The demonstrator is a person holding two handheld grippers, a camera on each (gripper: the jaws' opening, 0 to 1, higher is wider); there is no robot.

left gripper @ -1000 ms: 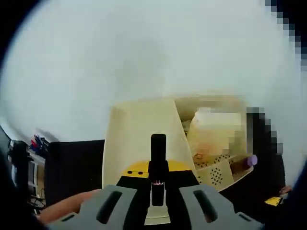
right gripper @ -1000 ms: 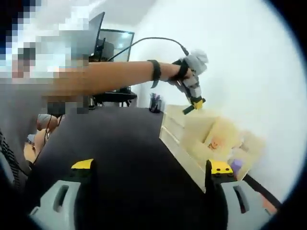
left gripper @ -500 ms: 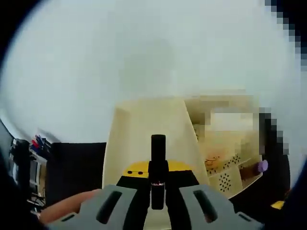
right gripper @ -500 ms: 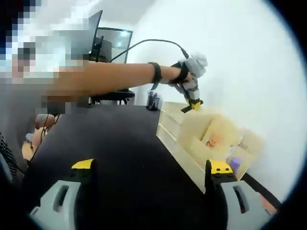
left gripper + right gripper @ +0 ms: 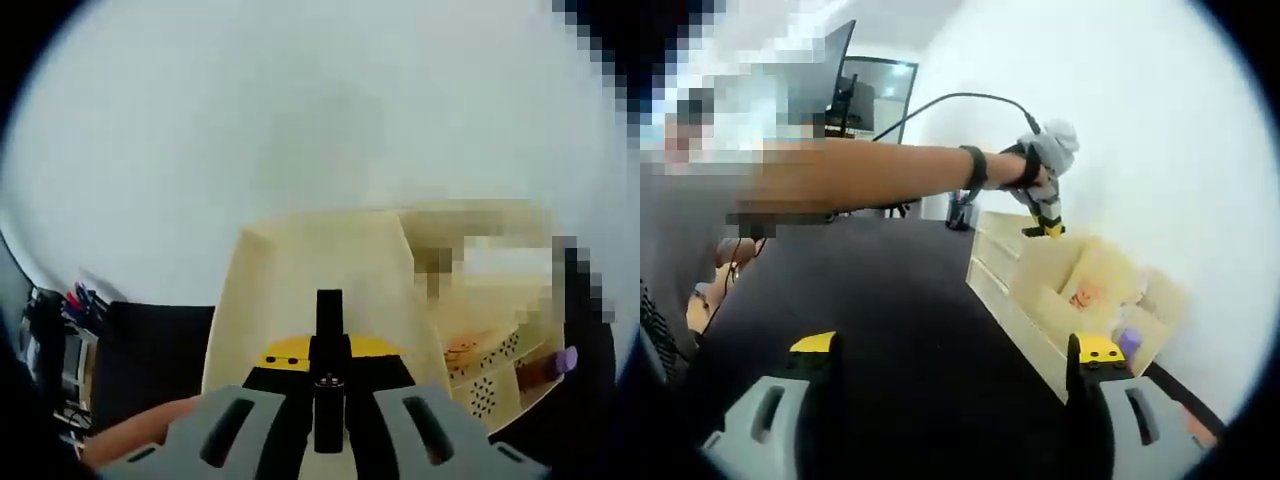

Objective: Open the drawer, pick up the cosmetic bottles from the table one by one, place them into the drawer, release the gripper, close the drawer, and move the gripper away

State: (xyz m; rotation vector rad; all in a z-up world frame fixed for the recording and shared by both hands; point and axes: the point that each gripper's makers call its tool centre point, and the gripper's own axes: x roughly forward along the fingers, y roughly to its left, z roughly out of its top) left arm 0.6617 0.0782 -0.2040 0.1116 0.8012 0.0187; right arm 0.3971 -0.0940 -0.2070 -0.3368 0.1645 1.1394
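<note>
Bottle [image 5: 329,345] sits pinched in the left claw [image 5: 328,420] above the cream organizer [image 5: 320,280] at the desk's [image 5: 890,330] far edge, likely needing lowering into the drawer, while the right claw [image 5: 955,415] waits wide open.

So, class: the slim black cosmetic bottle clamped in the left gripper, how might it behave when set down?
The slim black cosmetic bottle looks tall and narrow, so probably tips easily. It seems rigid. Its surface may be slippery in the left gripper.

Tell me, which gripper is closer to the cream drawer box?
Left. The left gripper, shut on a black bottle, hangs right above the cream drawer box. The right gripper sits open, back over the black table.
</note>
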